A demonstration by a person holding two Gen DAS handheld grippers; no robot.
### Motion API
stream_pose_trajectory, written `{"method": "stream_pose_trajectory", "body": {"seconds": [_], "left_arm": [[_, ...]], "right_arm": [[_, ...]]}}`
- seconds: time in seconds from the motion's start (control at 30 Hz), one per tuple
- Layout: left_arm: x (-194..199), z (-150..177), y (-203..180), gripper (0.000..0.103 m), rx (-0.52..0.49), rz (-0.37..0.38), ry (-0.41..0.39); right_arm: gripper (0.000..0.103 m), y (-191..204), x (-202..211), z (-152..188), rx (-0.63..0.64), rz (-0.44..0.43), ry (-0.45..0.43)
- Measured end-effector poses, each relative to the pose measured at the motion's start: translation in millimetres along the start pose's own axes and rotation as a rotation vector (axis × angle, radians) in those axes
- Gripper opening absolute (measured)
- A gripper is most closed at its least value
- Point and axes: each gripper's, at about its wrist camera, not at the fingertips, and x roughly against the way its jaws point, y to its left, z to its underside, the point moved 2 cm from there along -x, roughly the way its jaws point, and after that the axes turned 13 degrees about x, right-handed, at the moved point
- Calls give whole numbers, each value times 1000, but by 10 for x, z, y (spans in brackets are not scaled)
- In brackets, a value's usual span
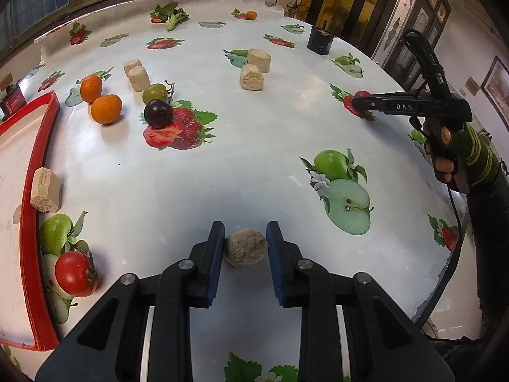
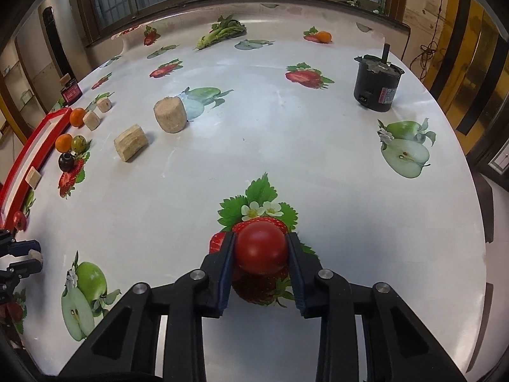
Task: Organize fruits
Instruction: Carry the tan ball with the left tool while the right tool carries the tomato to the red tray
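My left gripper [image 1: 245, 243] has its jaws around a round brown block [image 1: 245, 251] that rests on the table; a small gap shows on each side. My right gripper [image 2: 261, 248] is shut on a red tomato [image 2: 261, 248] just above the tablecloth. In the left wrist view a second red tomato [image 1: 73, 273] lies near the red tray [image 1: 30, 222]. Two oranges [image 1: 106, 109], a green grape [image 1: 155, 93] and a dark plum [image 1: 158, 113] sit together further back. The right gripper also shows in the left wrist view [image 1: 358, 100].
Several brown blocks [image 1: 254, 68] are scattered on the table, one leaning on the tray rim [image 1: 45, 190]. A black motor [image 2: 377, 87] stands at the back right. A lettuce [image 2: 221, 31] and a small orange [image 2: 324, 36] lie at the far edge.
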Motion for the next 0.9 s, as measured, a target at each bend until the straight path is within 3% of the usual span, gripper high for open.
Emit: {"method": "stream_pose_trajectory", "body": {"seconds": [0.9], "left_arm": [[599,-181,274,24,60,-72,-154]], "right_arm": [[32,1501,439,-354,195,-245,-108]]}}
